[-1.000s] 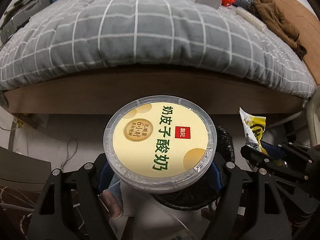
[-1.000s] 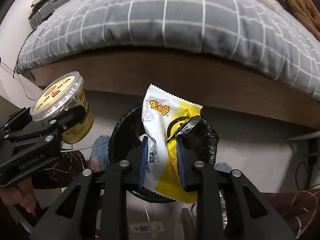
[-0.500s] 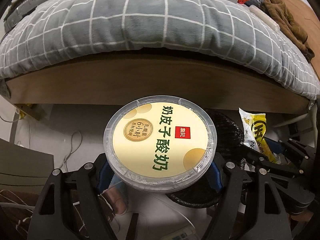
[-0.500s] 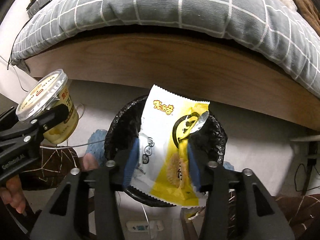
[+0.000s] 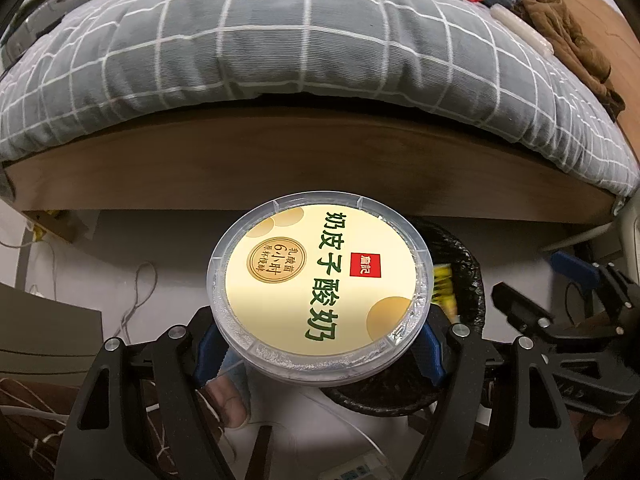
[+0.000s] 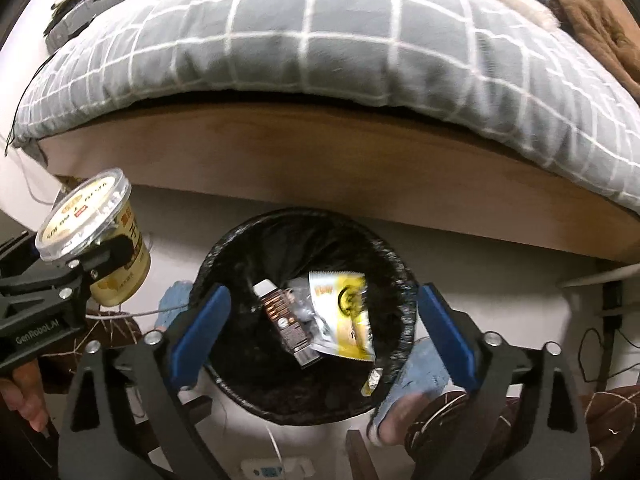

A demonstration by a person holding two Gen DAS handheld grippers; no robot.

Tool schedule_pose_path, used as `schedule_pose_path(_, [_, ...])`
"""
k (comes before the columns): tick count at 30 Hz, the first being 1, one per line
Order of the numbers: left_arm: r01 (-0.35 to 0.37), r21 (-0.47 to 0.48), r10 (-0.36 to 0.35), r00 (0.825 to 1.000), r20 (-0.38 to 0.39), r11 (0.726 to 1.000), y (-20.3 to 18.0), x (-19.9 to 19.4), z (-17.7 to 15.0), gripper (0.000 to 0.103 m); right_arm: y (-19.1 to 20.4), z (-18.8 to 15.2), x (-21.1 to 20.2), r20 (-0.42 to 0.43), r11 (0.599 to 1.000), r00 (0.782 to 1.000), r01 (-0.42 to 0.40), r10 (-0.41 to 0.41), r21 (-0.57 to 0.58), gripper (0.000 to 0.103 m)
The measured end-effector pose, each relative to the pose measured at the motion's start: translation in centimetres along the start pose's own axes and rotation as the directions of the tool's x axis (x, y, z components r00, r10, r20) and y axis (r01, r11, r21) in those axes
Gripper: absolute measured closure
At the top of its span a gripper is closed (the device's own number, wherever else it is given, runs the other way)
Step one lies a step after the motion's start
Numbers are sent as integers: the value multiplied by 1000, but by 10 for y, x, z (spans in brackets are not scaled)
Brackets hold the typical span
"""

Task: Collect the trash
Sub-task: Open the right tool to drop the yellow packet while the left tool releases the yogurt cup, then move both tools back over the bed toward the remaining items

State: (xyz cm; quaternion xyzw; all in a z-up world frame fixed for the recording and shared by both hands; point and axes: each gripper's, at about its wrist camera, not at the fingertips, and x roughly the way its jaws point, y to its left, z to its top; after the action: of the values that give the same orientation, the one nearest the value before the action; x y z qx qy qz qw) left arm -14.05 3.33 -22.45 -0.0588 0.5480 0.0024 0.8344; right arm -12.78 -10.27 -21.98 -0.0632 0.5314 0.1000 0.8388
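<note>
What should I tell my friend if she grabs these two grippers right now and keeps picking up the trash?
Left gripper: shut on the yogurt cup, held up beside the bin, not over it.
Right gripper: jaws opening, nothing between them, above the bin.
Done: the yellow snack wrapper lies in the bin, next to a brown carton.
Left: bring the cup over the bin and let go.
</note>
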Motion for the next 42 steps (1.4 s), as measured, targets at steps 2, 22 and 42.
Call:
schedule_pose_path(2, [6,8,-6,1000,-3,1000,-4,1,1,29,-10,0,-5,10,1000,1000,10,-10,16,9])
schedule_pose_path(22, [54,134,-51,998,-25,989,-86,9,-3,29,-89,0,-36,70,983,991,107,-119,147,8])
schedule_pose_path(42, [-26,151,14,996,86,988,-84,-15,21,6,-90,18,-53,156,982,979,108,-132,154,8])
